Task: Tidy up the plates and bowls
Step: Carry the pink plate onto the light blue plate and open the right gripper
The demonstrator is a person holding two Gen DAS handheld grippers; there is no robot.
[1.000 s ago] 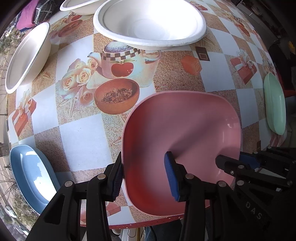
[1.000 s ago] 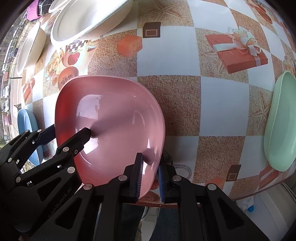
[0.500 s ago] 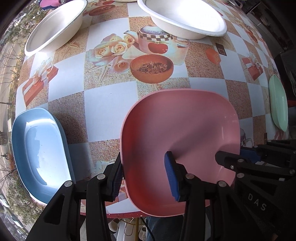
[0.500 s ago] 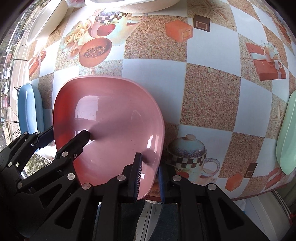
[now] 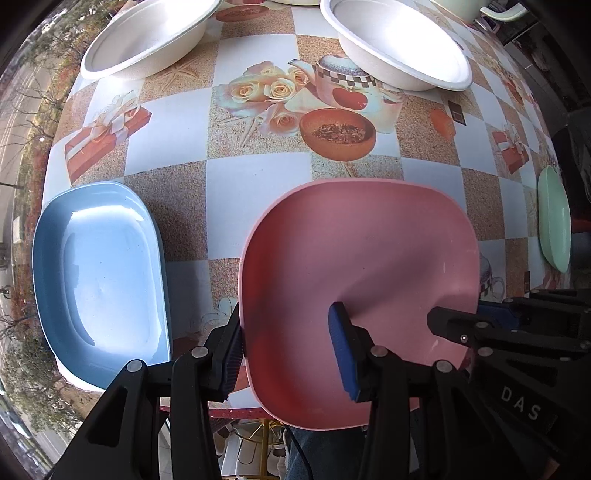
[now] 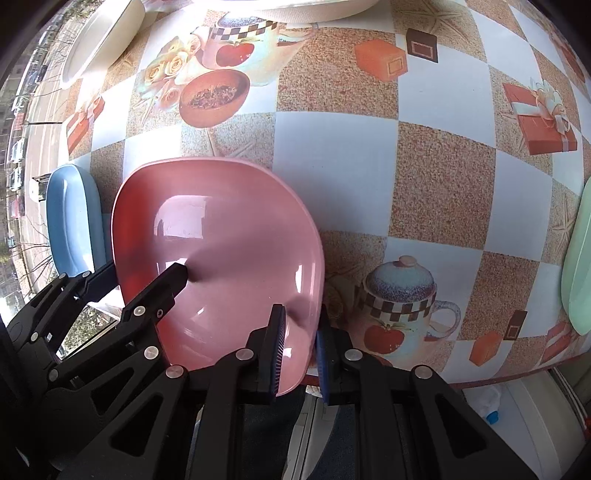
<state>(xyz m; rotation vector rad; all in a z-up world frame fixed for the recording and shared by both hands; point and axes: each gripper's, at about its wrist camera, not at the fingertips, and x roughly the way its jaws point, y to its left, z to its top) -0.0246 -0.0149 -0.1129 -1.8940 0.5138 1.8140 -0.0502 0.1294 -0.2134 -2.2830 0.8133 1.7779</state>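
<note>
A pink square plate (image 5: 362,266) is held over the table's near edge by both grippers. My left gripper (image 5: 288,354) is shut on its left rim, one finger inside and one outside. My right gripper (image 6: 299,350) is shut on its right rim, and shows at the right in the left wrist view (image 5: 491,325). The plate also shows in the right wrist view (image 6: 221,258). A blue plate (image 5: 99,280) lies on the table to the left of the pink one. A green plate (image 5: 554,218) lies at the right edge.
Two white bowls (image 5: 147,33) (image 5: 399,40) stand at the back of the patterned tablecloth (image 5: 258,177). The table's front edge runs just under the pink plate. The blue plate (image 6: 70,221) and green plate (image 6: 580,273) flank it in the right wrist view.
Both grippers have pulled the pink plate back toward the table's near edge. The white bowls have receded and the blue plate has come fully into view on the left.
</note>
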